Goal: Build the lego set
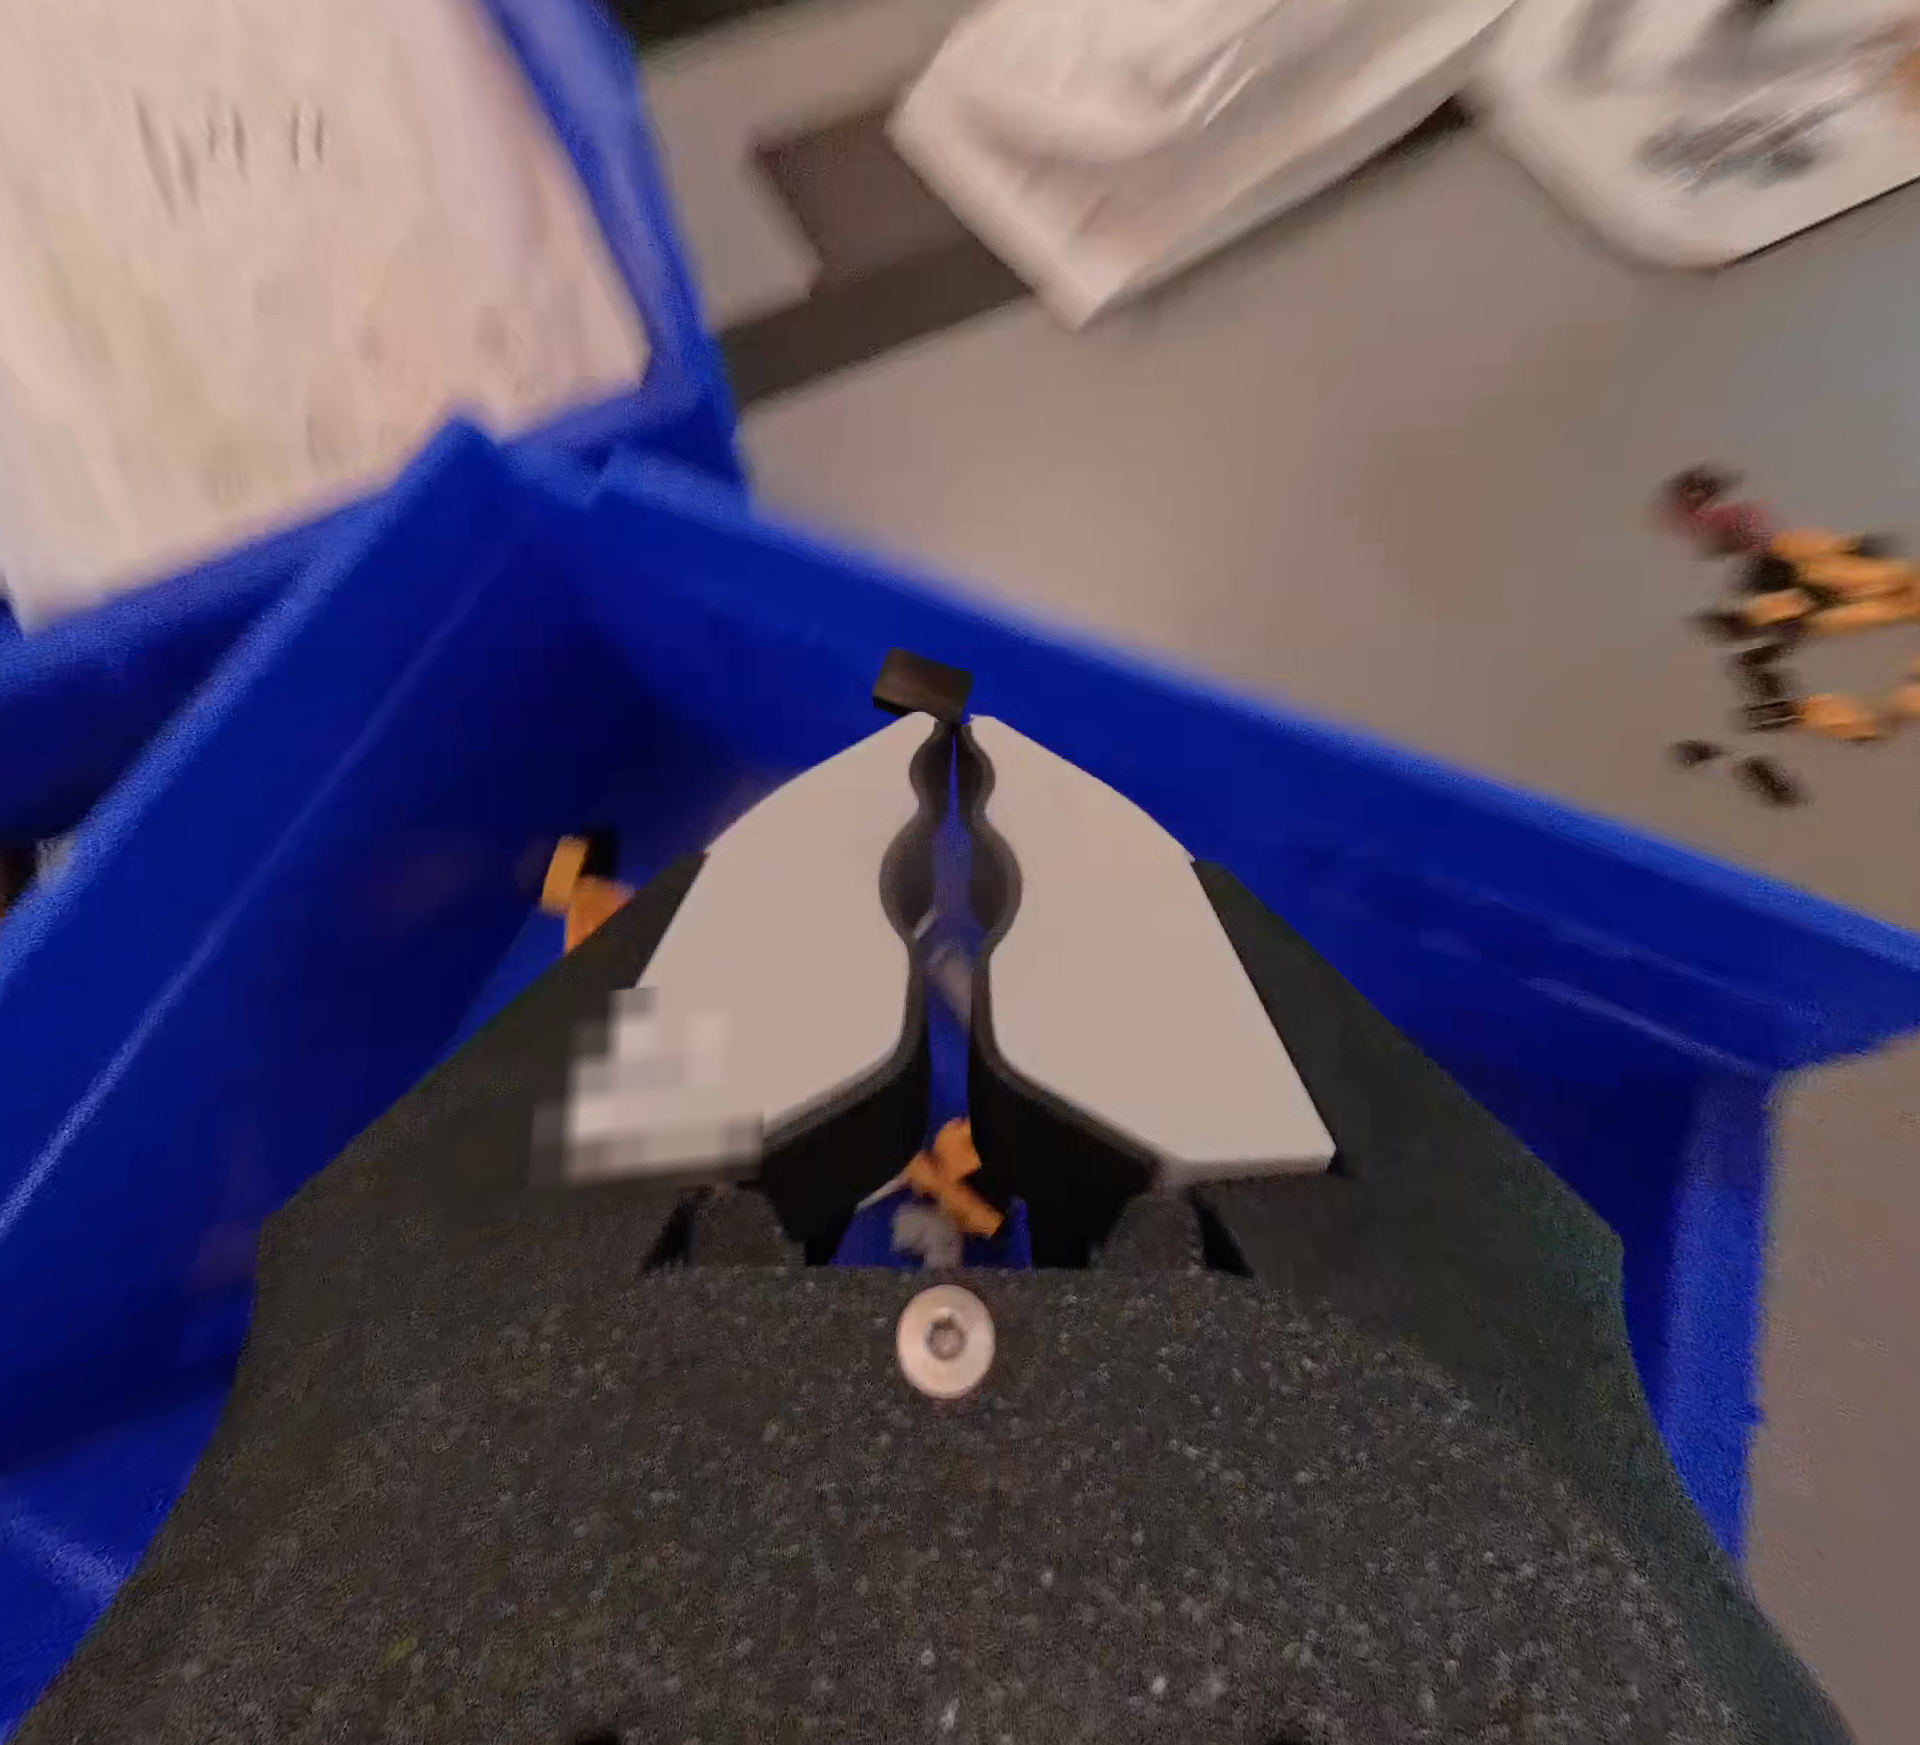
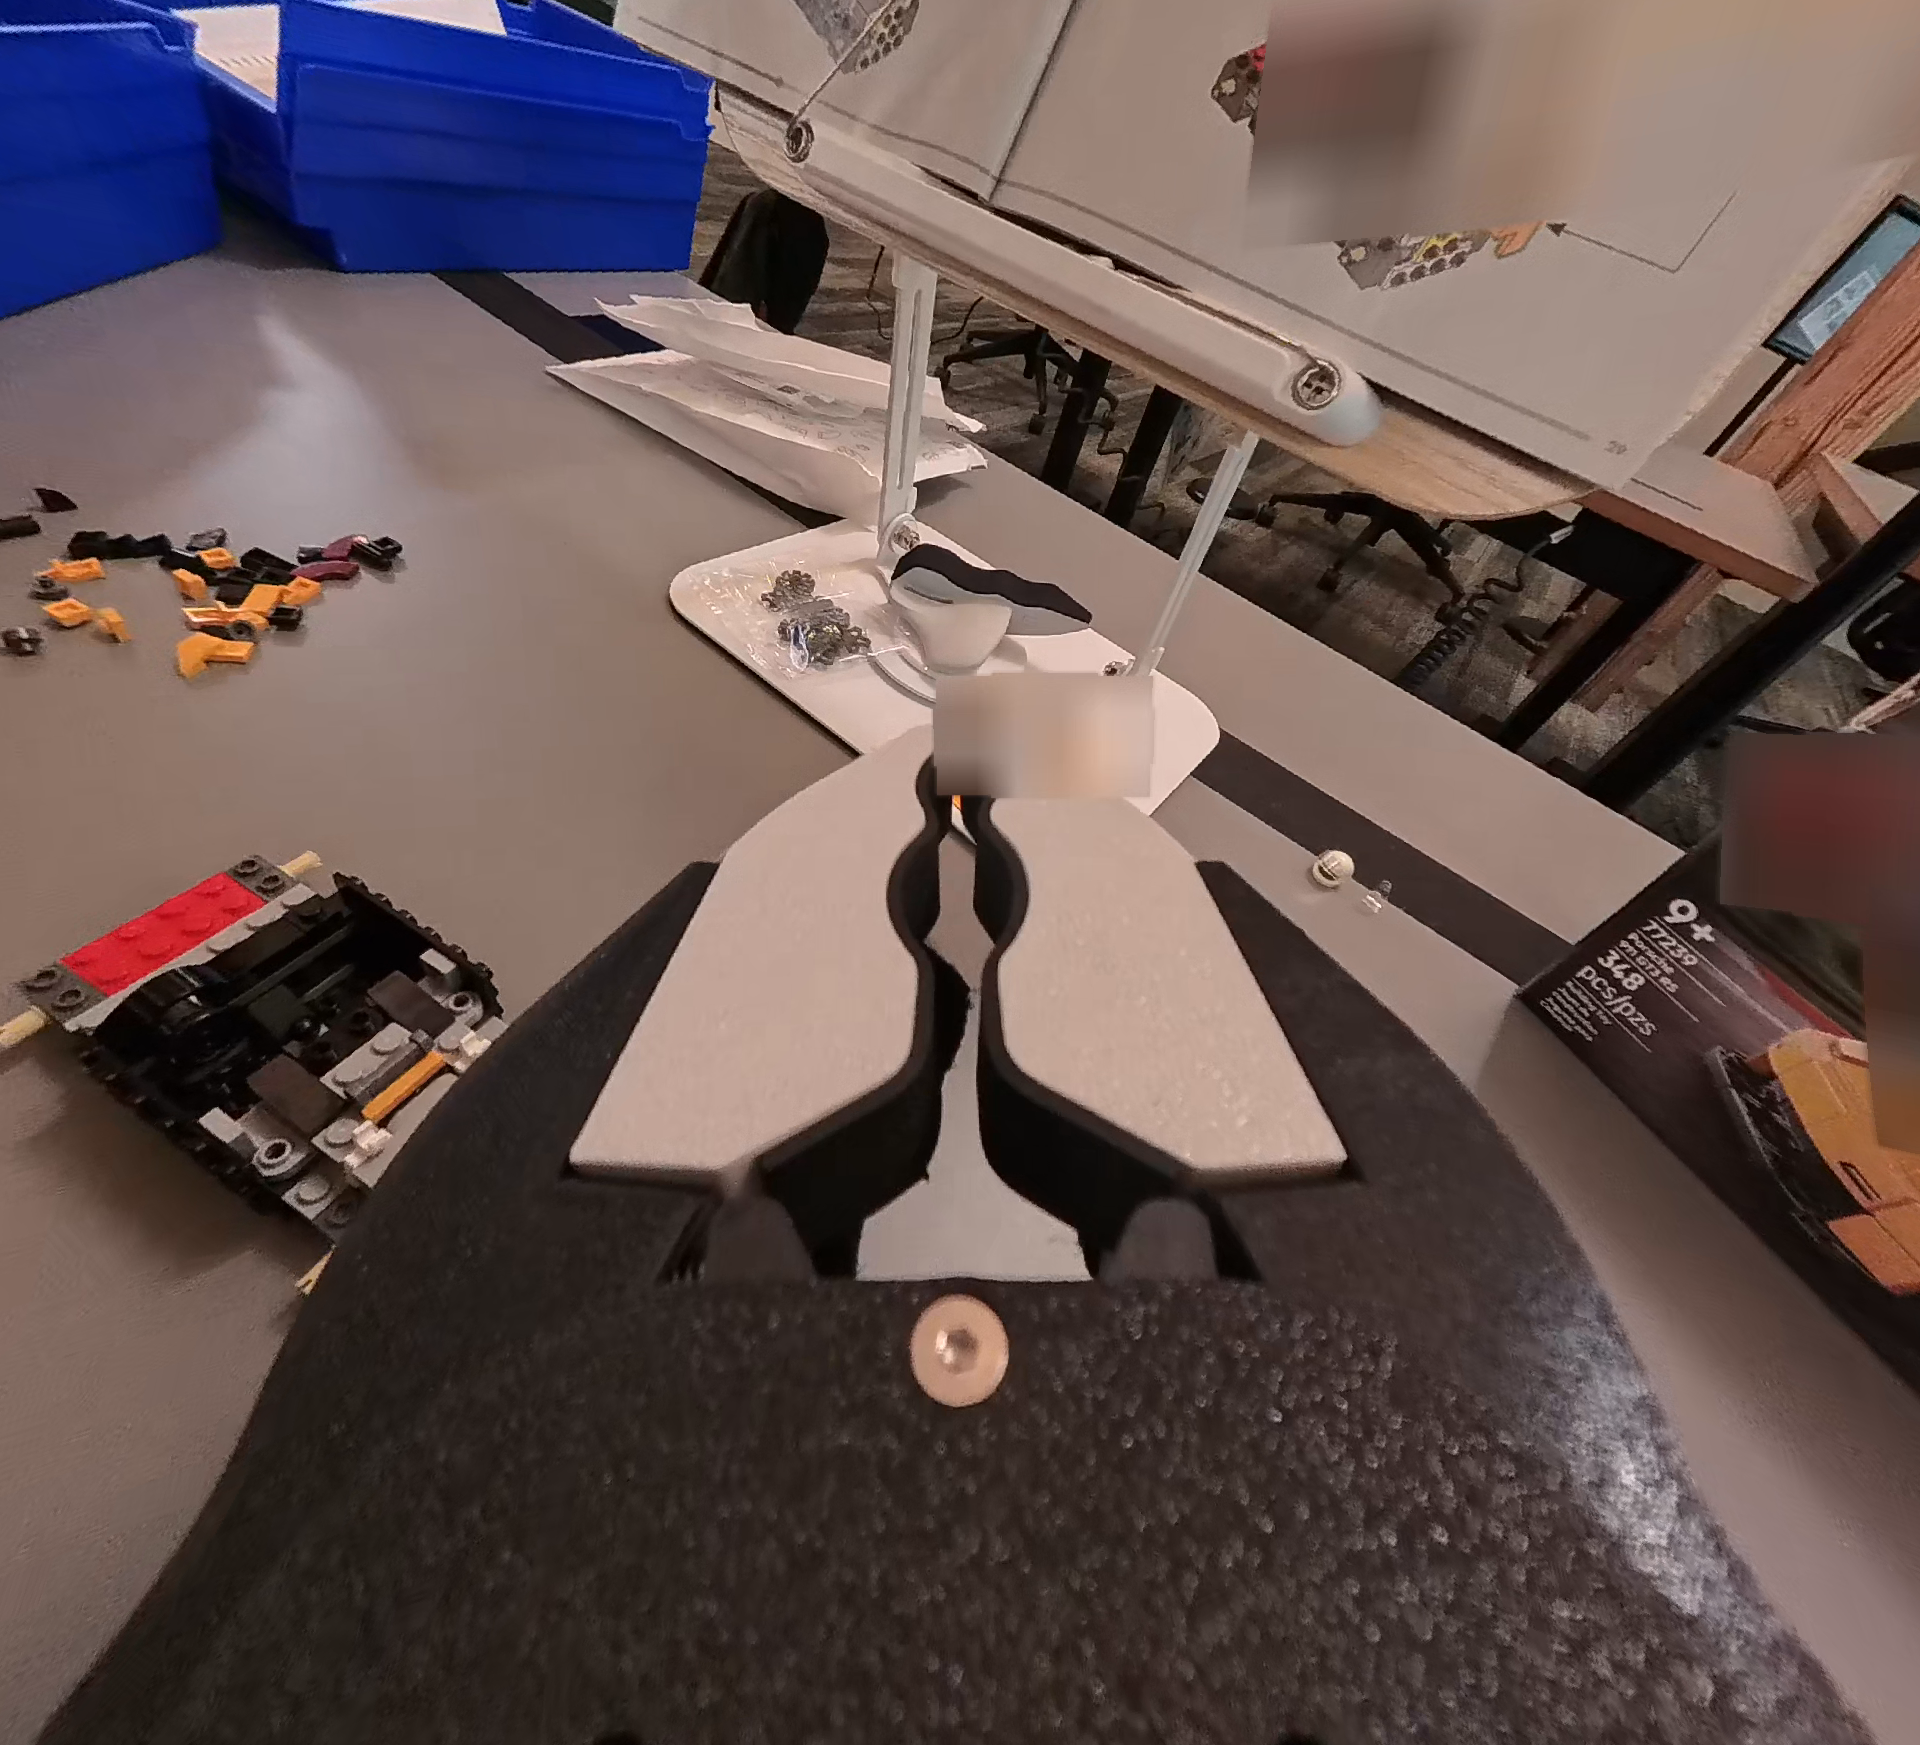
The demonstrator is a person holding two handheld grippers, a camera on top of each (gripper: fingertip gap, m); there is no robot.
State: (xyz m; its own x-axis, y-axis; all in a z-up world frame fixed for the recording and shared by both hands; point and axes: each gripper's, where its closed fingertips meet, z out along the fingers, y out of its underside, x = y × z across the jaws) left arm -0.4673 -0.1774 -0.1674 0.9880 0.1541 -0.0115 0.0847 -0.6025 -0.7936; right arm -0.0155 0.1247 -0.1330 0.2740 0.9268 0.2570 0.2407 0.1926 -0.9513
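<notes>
My left gripper [image 1: 951,729] is shut on a small black piece [image 1: 923,685] that sticks out past its tips. It hangs over a blue bin [image 1: 1351,760] with orange pieces [image 1: 582,885] inside; this view is blurred. My right gripper [image 2: 961,791] hovers over the grey table with its jaws nearly together. A patch covers its tips, and only a sliver of orange shows there. The partly built model [image 2: 249,1020], black and grey with a red plate, lies at its left. Loose orange and black pieces [image 2: 197,594] lie farther left, and also show in the left wrist view [image 1: 1808,615].
An instruction booklet [image 2: 1039,85] sits on a white stand [image 2: 748,594] ahead, with a bag of small parts [image 2: 810,625] on its base. Blue bins [image 2: 468,137] stand at the back left. The set's box [image 2: 1745,1051] is at the right, near a small white round piece [image 2: 1332,867]. One gripper's finger ends stand about 55 cm off the other's. From the right gripper's tips to the partly built model [image 2: 249,1020] is close to 15 cm.
</notes>
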